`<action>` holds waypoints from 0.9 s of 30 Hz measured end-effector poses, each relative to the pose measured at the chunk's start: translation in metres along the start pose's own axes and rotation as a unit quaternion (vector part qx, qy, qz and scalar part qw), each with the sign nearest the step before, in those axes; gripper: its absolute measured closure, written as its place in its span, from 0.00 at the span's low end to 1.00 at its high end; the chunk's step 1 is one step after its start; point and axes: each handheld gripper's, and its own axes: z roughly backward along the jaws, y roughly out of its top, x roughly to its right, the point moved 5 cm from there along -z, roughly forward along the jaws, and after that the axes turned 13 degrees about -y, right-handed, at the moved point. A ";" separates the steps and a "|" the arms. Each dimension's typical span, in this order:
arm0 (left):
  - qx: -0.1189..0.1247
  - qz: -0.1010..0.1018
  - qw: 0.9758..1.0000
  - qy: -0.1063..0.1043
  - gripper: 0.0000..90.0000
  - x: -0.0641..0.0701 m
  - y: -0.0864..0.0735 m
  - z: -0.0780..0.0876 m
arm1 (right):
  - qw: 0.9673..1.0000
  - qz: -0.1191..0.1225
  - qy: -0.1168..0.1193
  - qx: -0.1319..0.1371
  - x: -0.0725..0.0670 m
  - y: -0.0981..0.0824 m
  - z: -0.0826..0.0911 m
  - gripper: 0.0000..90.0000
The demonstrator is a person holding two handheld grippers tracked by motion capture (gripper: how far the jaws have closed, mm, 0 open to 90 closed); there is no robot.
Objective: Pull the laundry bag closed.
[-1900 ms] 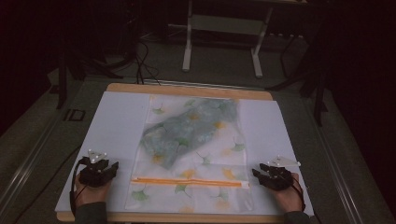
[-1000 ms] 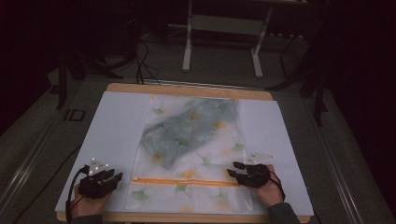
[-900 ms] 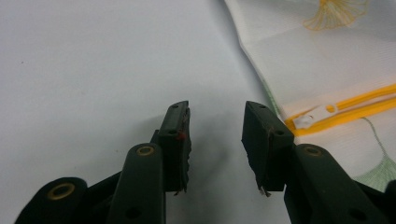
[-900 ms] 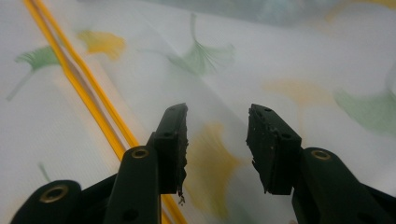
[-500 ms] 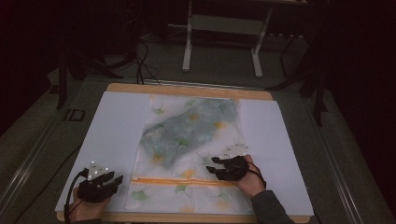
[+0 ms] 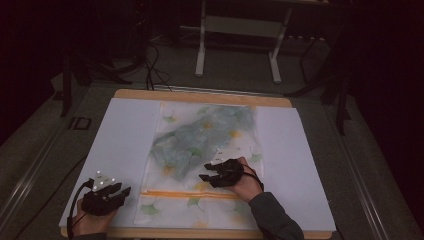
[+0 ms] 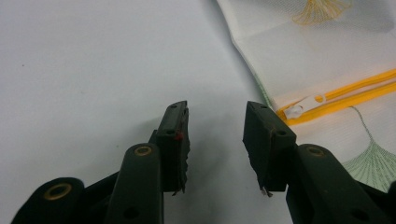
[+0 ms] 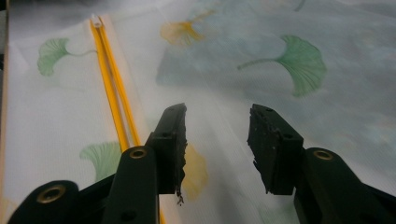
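Seemingly unlabelled, leaf-printed mesh bag (image 6: 200, 145) lies under right tool (image 6: 212, 175).

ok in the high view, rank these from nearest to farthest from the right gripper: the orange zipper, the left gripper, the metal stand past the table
1. The orange zipper: runs across the bag just on the person's side of the right gripper.
2. The left gripper: off the bag's left edge, over the white sheet.
3. The metal stand: on the floor beyond the table's far edge.

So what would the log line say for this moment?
left hand-held gripper: open, on sheet beside bag | right hand-held gripper: open, over bag near zipper | nothing held
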 end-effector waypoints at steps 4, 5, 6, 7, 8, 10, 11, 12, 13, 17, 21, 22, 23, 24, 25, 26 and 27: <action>0.000 -0.001 1.000 -0.001 0.67 -0.001 0.001 0.000 | 1.000 0.005 0.013 0.004 -0.007 0.008 -0.009 0.64; 0.000 -0.001 1.000 -0.001 0.67 -0.001 0.001 0.000 | 1.000 0.005 0.013 0.004 -0.007 0.008 -0.009 0.64; 0.000 -0.001 1.000 -0.001 0.67 -0.001 0.002 0.000 | 1.000 0.012 0.018 0.004 -0.011 0.011 -0.013 0.65; 0.000 -0.002 1.000 -0.001 0.67 -0.001 0.002 -0.001 | 1.000 0.012 0.018 0.004 -0.011 0.011 -0.013 0.65; -0.001 -0.002 1.000 -0.001 0.67 -0.002 0.002 -0.001 | 1.000 0.015 0.021 0.004 -0.015 0.014 -0.017 0.65; -0.002 -0.002 1.000 -0.001 0.67 -0.002 0.002 -0.001 | 1.000 0.016 0.025 0.006 -0.018 0.017 -0.020 0.65; -0.002 -0.002 1.000 -0.001 0.67 -0.002 0.002 -0.001 | 1.000 0.016 0.025 0.006 -0.018 0.017 -0.020 0.65; -0.001 -0.002 1.000 0.000 0.67 -0.002 0.002 -0.001 | 0.999 0.018 0.029 0.007 -0.022 0.020 -0.024 0.65; -0.001 -0.002 1.000 0.000 0.67 -0.002 0.002 -0.001 | 0.999 0.018 0.029 0.007 -0.022 0.020 -0.024 0.65; 0.003 -0.001 1.000 0.001 0.67 -0.003 0.003 0.000 | 0.999 0.027 0.038 0.007 -0.030 0.023 -0.031 0.67; 0.003 -0.001 1.000 0.002 0.68 -0.004 0.004 0.000 | 0.999 0.030 0.044 0.008 -0.035 0.025 -0.038 0.68; 0.004 0.000 1.000 0.002 0.68 -0.005 0.004 0.000 | 0.998 0.030 0.050 0.009 -0.038 0.026 -0.041 0.69; 0.004 0.000 1.000 0.002 0.68 -0.005 0.004 0.000 | 0.998 0.030 0.050 0.009 -0.038 0.026 -0.041 0.69; 0.004 -0.001 1.000 0.003 0.68 -0.006 0.004 0.000 | 0.998 0.033 0.053 0.008 -0.041 0.027 -0.043 0.69; 0.004 -0.001 1.000 0.003 0.68 -0.006 0.004 0.000 | 0.998 0.035 0.054 0.009 -0.042 0.027 -0.045 0.70; 0.004 0.000 1.000 0.003 0.68 -0.006 0.004 0.000 | 0.998 0.034 0.055 0.009 -0.044 0.029 -0.047 0.70; 0.004 0.000 1.000 0.003 0.68 -0.006 0.004 0.000 | 0.998 0.036 0.056 0.011 -0.044 0.029 -0.048 0.71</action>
